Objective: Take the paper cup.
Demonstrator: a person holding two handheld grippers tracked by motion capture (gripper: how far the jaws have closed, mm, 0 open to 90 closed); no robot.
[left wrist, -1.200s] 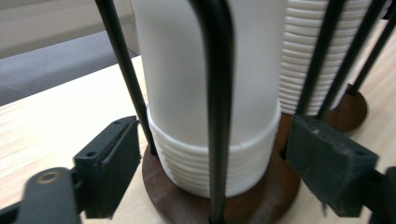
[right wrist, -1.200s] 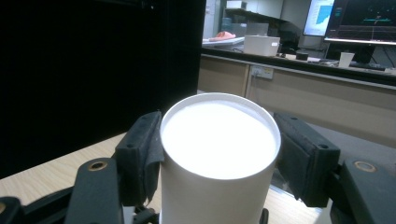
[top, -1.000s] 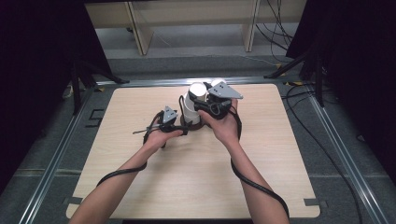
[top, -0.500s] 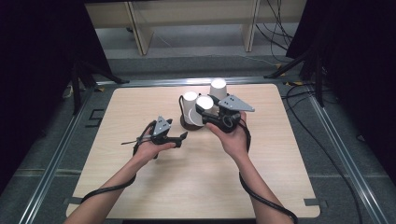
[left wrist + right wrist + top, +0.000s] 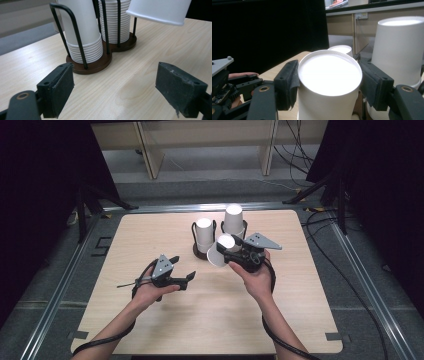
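Right gripper (image 5: 226, 254) is clamping a white paper cup (image 5: 218, 251) between its jaws, pads pressing on both sides of the cup wall near the closed bottom end. In the right gripper view the cup (image 5: 329, 82) is sitting squarely between the two black pads (image 5: 287, 83), closed bottom facing the camera. In the high view the cup is tilting, lifted off the table, hanging just in front of the cup holder (image 5: 202, 251) and not touching it. In the left gripper view the cup's rim (image 5: 160, 11) is hanging in the air at upper right above the table.

Left gripper (image 5: 189, 278) is being held with jaws apart, nothing between them, pads (image 5: 58, 90) standing wide over bare table (image 5: 150, 320). It is sitting to the left of the held cup and well apart from it, pointing toward the holder.

The holder is a dark brown double base with black wire uprights (image 5: 75, 37), standing near the far middle of the table. It is carrying two stacks of white cups turned upside down: a shorter stack (image 5: 203, 235) on the left, a taller stack (image 5: 233, 221) on the right. In the right gripper view the taller stack (image 5: 398, 52) is standing just behind the right jaw.

Table is light wood with rounded corners. Cables are trailing from both grippers along the person's forearms.
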